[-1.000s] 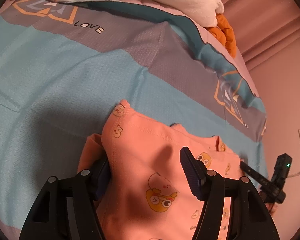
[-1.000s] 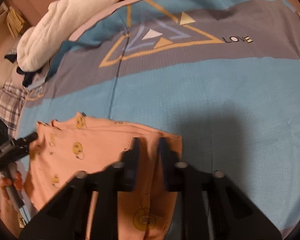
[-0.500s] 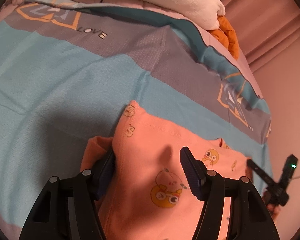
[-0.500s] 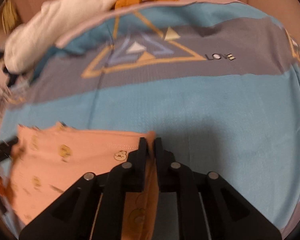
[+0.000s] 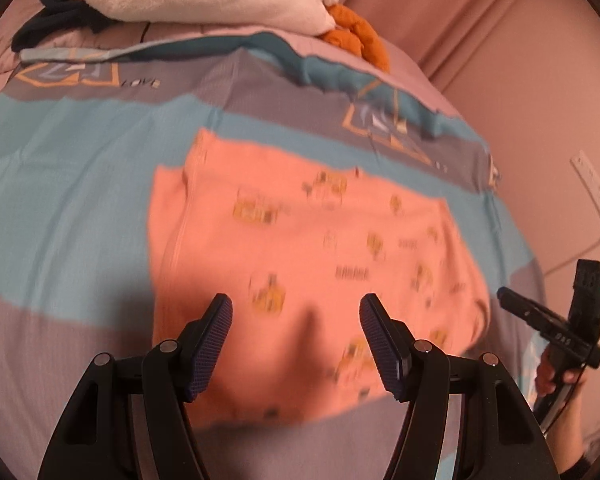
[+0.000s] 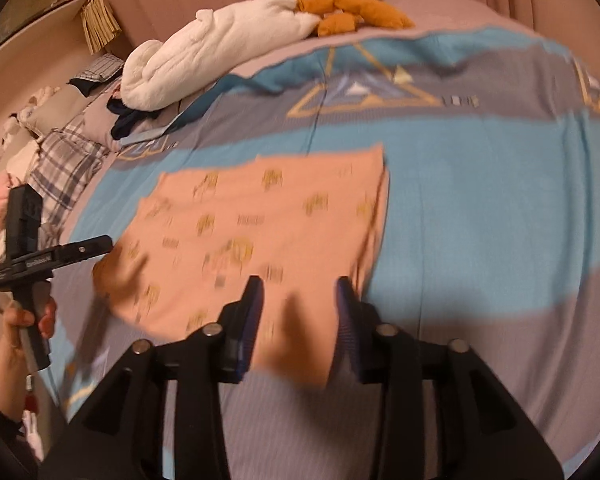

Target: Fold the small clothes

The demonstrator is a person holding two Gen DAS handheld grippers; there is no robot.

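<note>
A small peach garment (image 5: 300,240) with yellow prints lies flat and folded on the blue-and-grey bedspread (image 5: 68,184). My left gripper (image 5: 296,320) hovers open over its near edge, nothing pressed between the pads. In the right wrist view the same garment (image 6: 268,220) lies ahead. My right gripper (image 6: 300,312) hangs above its near right corner with jaws opening, and the cloth lies below them, not gripped. Each gripper shows in the other's view: the right gripper (image 5: 556,328) at far right and the left gripper (image 6: 52,256) at far left, each held by a hand.
A rolled white blanket (image 6: 220,52) and an orange cloth (image 6: 352,8) lie at the head of the bed. Dark clothes (image 6: 128,120) and a plaid pillow (image 6: 60,164) sit at the left. A wall with a socket strip (image 5: 596,196) runs along the bed's right side.
The right gripper let go of the garment's edge and its jaws parted. Both grippers drew back and rose, and the garment now lies flat with more of it in view.
</note>
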